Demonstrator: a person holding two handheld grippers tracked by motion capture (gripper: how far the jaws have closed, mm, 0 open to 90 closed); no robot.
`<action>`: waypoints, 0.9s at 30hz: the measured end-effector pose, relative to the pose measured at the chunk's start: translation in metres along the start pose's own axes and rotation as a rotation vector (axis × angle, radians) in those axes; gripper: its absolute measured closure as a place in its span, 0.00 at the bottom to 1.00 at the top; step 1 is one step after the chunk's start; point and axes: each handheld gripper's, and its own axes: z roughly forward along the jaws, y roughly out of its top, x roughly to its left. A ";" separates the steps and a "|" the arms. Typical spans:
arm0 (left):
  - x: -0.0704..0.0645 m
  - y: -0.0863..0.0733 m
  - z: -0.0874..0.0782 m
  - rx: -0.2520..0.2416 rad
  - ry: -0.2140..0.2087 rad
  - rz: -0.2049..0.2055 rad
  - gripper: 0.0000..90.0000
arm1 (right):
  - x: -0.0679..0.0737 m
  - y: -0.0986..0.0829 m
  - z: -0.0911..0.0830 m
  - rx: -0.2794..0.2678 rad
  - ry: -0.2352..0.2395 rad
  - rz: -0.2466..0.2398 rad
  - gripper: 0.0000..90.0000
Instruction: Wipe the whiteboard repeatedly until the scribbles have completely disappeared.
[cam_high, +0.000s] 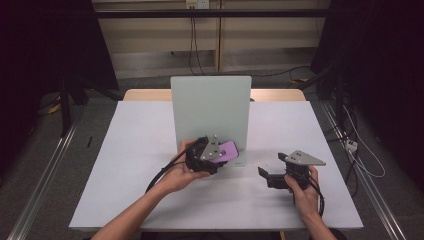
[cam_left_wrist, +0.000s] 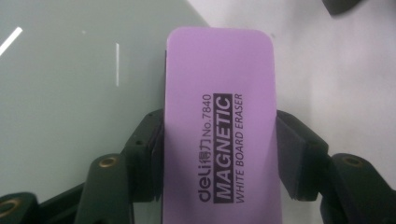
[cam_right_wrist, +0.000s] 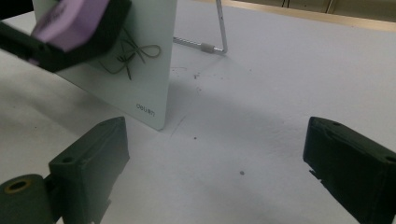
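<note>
On the left, the person's left gripper (cam_high: 212, 155) is clamped across the long sides of a purple, round-cornered magnetic whiteboard eraser (cam_left_wrist: 219, 126), its printed plastic back facing the gripper's camera. Held that way the hidden wiping face would point at the board, which I take to be the reason for the grip. The eraser sits low against the front of the pale green glass desktop whiteboard (cam_high: 210, 107), near its bottom right corner; whether it actually touches the surface I cannot tell.

The board stands nearly upright in the middle of the white table (cam_high: 130, 150), propped from behind by a thin metal wire stand (cam_right_wrist: 219, 28). In the right gripper view a dark scribbled marker drawing (cam_right_wrist: 133, 56), loops like a bow, shows on the glass beside the eraser, so wiping it off looks like the likely aim.

Further right, the right gripper (cam_high: 272, 175) rests low over the table with its jaws spread wide and nothing between them, well apart from the board, apparently just waiting.
</note>
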 end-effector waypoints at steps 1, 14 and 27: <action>-0.004 -0.001 0.004 0.010 -0.009 0.006 0.46 | 0.000 0.000 0.000 0.001 -0.002 0.002 0.08; -0.009 0.004 0.013 0.021 -0.008 0.002 0.46 | -0.001 0.000 -0.001 0.000 -0.003 -0.002 0.08; 0.002 0.012 0.005 -0.004 0.008 -0.012 0.46 | -0.001 0.000 -0.001 -0.001 -0.006 0.000 0.08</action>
